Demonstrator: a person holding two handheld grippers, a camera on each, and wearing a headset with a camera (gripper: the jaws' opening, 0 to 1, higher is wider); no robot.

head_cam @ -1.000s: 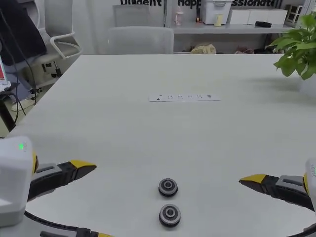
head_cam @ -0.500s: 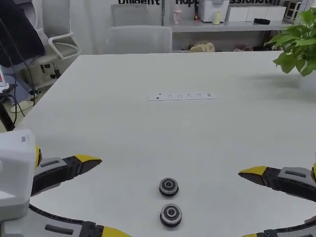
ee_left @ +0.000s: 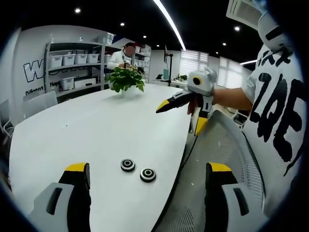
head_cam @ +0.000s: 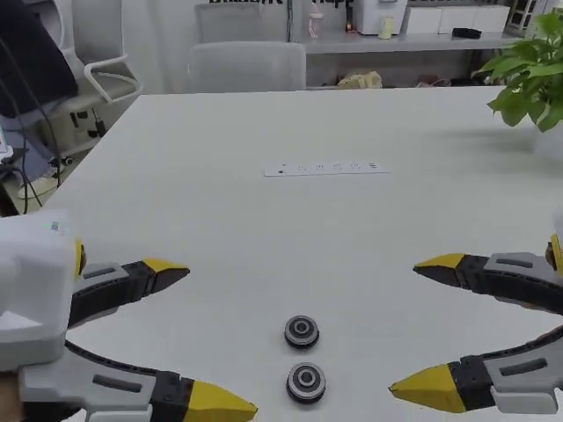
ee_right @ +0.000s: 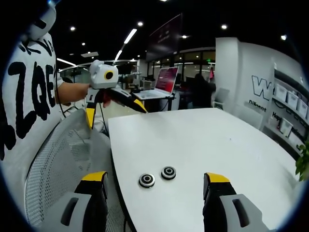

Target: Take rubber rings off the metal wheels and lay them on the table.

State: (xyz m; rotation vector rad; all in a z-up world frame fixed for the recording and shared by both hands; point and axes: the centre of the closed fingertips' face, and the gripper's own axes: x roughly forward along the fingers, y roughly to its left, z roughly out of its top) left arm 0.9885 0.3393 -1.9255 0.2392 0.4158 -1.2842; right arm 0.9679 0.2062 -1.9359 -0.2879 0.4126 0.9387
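I read the table (head_cam: 352, 237) as smooth, matt and pale. Low in the centre of the head view, the farther wheel (head_cam: 302, 331) and nearer wheel (head_cam: 305, 382) show shiny metal hubs inside dull black rubber rings (head_cam: 292, 378). My left gripper (head_cam: 214, 339) and right gripper (head_cam: 408, 325) look like matt black plastic, tipped yellow.

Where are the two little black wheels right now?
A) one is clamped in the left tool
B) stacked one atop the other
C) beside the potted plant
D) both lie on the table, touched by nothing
D: the far wheel and the near wheel lie apart on the table between the open left gripper and right gripper, touching neither.
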